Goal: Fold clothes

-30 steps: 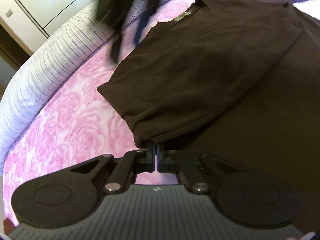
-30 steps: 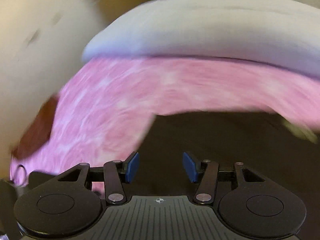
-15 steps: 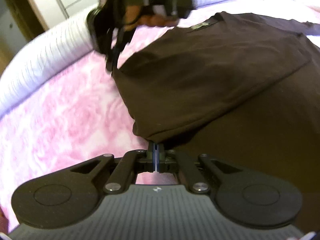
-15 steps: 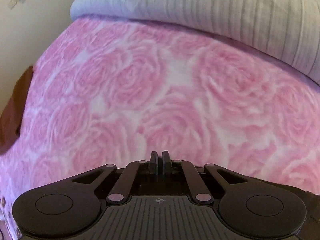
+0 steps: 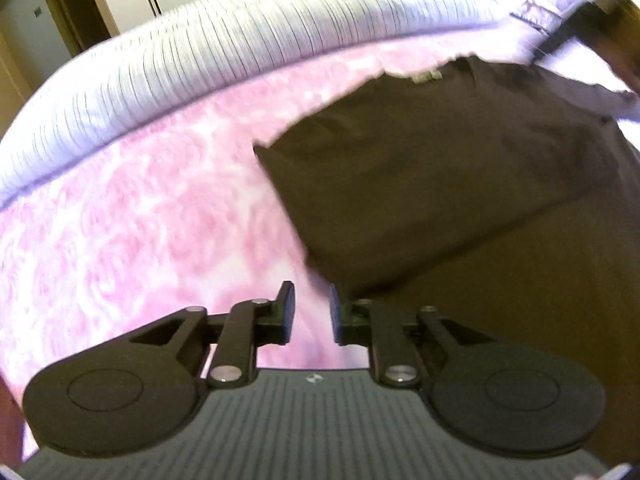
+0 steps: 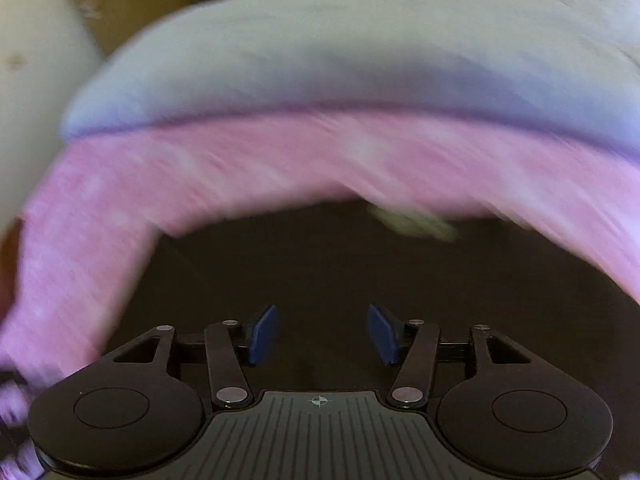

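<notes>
Pink rose-patterned bedspread (image 5: 140, 220) carries the dark shirt (image 5: 420, 184), part-folded at two o'clock of the left gripper (image 5: 311, 312) — both it and the right gripper (image 6: 322, 334) spread, empty — so any further crease wants edges squared.

Your garment is 1 dark brown shirt (image 5: 420, 184), lying flat on the pink rose-patterned bedspread (image 5: 132, 240). 1 side is folded over onto the body, giving a straight diagonal fold edge along the near right. A pale neck label (image 5: 427, 76) sits at the collar, on the far edge. In your right wrist view the shirt (image 6: 320, 280) is blurred, label (image 6: 412, 224) just discernible.
</notes>
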{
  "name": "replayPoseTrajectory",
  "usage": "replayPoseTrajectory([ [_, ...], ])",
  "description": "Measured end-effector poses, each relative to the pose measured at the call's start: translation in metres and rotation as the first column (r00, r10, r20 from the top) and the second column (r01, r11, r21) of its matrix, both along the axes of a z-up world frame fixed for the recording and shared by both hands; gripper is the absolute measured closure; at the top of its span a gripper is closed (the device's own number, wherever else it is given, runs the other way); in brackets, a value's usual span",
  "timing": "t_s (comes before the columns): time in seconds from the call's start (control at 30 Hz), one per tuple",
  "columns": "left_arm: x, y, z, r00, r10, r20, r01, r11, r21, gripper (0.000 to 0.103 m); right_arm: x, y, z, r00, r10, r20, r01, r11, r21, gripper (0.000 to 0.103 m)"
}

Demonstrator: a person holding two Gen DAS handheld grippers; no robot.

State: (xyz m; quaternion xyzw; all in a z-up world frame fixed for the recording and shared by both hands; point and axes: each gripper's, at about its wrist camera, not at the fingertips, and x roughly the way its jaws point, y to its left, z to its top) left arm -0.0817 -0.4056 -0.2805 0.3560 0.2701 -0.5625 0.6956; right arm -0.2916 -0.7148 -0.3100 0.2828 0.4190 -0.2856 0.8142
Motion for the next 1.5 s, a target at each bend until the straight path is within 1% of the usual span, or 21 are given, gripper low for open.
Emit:
replayPoseTrajectory([
  [0.1,-0.001,-0.031,-0.003,0.999,-0.050,0.021,0.050,0.999,-0.007,0.084,-0.076,0.003,-0.015,0.986,-0.156,-0.051,0.158,0.987,0.035,0.047],
  [0.2,-0.004,-0.064,-0.010,0.993,-0.111,0.044,0.111,0.994,-0.005,0.077,-0.123,0.000,-0.027,0.969,-0.242,-0.053,0.245,0.968,0.059,0.047],
  [0.3,-0.006,-0.094,-0.018,0.983,-0.173,0.069,0.173,0.985,0.002,0.076,-0.135,-0.004,-0.040,0.976,-0.209,-0.061,0.211,0.976,0.043,0.047],
  [0.43,-0.011,-0.107,-0.031,0.960,-0.257,0.107,0.251,0.966,0.066,0.075,-0.135,-0.003,-0.051,0.992,-0.118,-0.044,0.120,0.992,0.030,0.047],
  [0.47,-0.013,-0.109,-0.034,0.954,-0.277,0.113,0.268,0.960,0.084,0.074,-0.137,-0.003,-0.052,0.993,-0.120,-0.021,0.120,0.992,0.037,0.048],
  [0.53,-0.017,-0.113,-0.042,0.944,-0.309,0.115,0.294,0.947,0.125,0.073,-0.143,-0.008,-0.053,0.987,-0.151,0.057,0.143,0.983,0.113,0.048],
  [0.6,-0.020,-0.115,-0.049,0.933,-0.338,0.121,0.317,0.934,0.164,0.073,-0.146,-0.011,-0.052,0.979,-0.169,0.113,0.147,0.972,0.185,0.057],
  [0.67,-0.023,-0.118,-0.054,0.924,-0.363,0.123,0.337,0.922,0.190,0.073,-0.145,-0.013,-0.051,0.983,-0.159,0.096,0.137,0.969,0.205,0.098],
  [0.73,-0.028,-0.119,-0.049,0.915,-0.377,0.143,0.352,0.920,0.174,0.074,-0.148,-0.016,-0.048,0.984,-0.155,0.086,0.135,0.969,0.205,0.099],
  [0.77,-0.031,-0.119,-0.047,0.911,-0.384,0.153,0.360,0.918,0.166,0.073,-0.150,-0.016,-0.039,0.982,-0.156,0.103,0.137,0.975,0.176,0.099],
  [0.87,-0.039,-0.122,-0.039,0.903,-0.396,0.165,0.380,0.917,0.118,0.073,-0.159,-0.015,-0.003,0.974,-0.162,0.157,0.157,0.987,0.039,0.099],
  [0.9,-0.040,-0.125,-0.043,0.906,-0.395,0.152,0.378,0.917,0.130,0.073,-0.161,-0.014,0.005,0.973,-0.165,0.161,0.168,0.986,-0.004,0.099],
  [0.93,-0.040,-0.127,-0.047,0.908,-0.395,0.139,0.376,0.916,0.141,0.073,-0.164,-0.015,0.007,0.972,-0.175,0.154,0.180,0.983,-0.020,0.099],
  [1.0,-0.040,-0.128,-0.053,0.914,-0.388,0.120,0.369,0.917,0.155,0.073,-0.168,-0.018,0.001,0.972,-0.198,0.129,0.201,0.980,-0.012,0.099],
  [1.1,-0.029,-0.120,-0.046,0.935,-0.337,0.110,0.324,0.938,0.124,0.072,-0.172,-0.020,-0.012,0.976,-0.207,0.069,0.206,0.978,0.013,0.096],
  [1.17,-0.014,-0.115,-0.041,0.958,-0.274,0.087,0.265,0.959,0.101,0.072,-0.175,-0.018,-0.016,0.975,-0.219,0.042,0.219,0.976,0.009,0.080],
  [1.23,0.002,-0.119,-0.042,0.972,-0.229,0.057,0.222,0.969,0.105,0.072,-0.180,-0.007,-0.011,0.965,-0.254,0.065,0.256,0.966,-0.024,0.073],
  [1.3,0.010,-0.128,-0.045,0.973,-0.224,0.057,0.217,0.970,0.107,0.072,-0.182,0.008,-0.008,0.954,-0.292,0.069,0.297,0.952,-0.073,0.072],
  [1.37,0.018,-0.142,-0.051,0.970,-0.235,0.070,0.226,0.968,0.112,0.070,-0.181,0.025,0.000,0.954,-0.292,0.072,0.299,0.943,-0.144,0.072],
  [1.43,0.024,-0.153,-0.057,0.969,-0.238,0.071,0.230,0.967,0.113,0.068,-0.170,0.039,0.001,0.968,-0.235,0.087,0.247,0.952,-0.179,0.072],
  [1.5,0.027,-0.160,-0.059,0.967,-0.242,0.078,0.233,0.966,0.113,0.064,-0.155,0.045,-0.008,0.983,-0.163,0.084,0.175,0.971,-0.162,0.072],
])
